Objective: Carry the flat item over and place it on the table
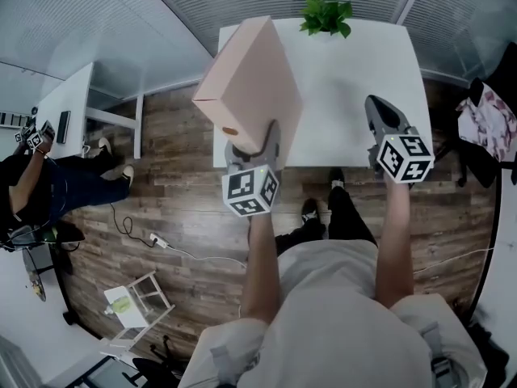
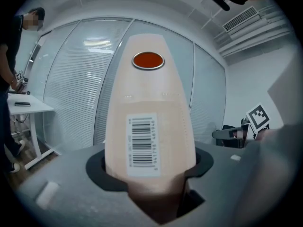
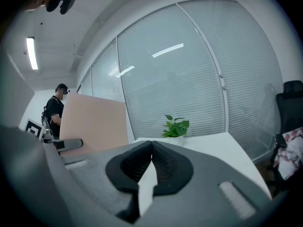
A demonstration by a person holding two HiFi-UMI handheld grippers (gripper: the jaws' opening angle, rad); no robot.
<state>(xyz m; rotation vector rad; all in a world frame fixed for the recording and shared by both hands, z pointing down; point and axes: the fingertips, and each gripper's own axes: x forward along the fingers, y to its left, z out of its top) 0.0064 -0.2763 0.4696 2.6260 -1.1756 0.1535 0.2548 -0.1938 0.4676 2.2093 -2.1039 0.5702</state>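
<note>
While the left gripper's (image 1: 254,141) jaws are clamped on the lower edge of the flat pink box (image 1: 250,75), the box stands up on edge and tilted in the air. In the head view it overlaps the left side of the white tabletop (image 1: 355,95). The left gripper view looks straight up the box's narrow face (image 2: 149,117), which carries a barcode label (image 2: 141,141) and, higher up, a round orange sticker (image 2: 148,60).

The right gripper (image 1: 378,107) is over the tabletop's near right part. Its jaws are together at the tips with nothing between them, as the right gripper view (image 3: 151,148) shows.

The only thing on the tabletop is a small green plant (image 1: 325,13) at the far edge, near the middle. It is well apart from the box and both grippers.

Around the tabletop:
- a wooden floor (image 1: 178,217)
- to the left, a second white desk (image 1: 69,107) with another person (image 1: 32,176) beside it
- a cable (image 1: 153,239) trailing across the floor
- a small white stool (image 1: 137,305) nearer the person
- to the right, a dark chair with floral cloth (image 1: 485,124) draped over it
</note>
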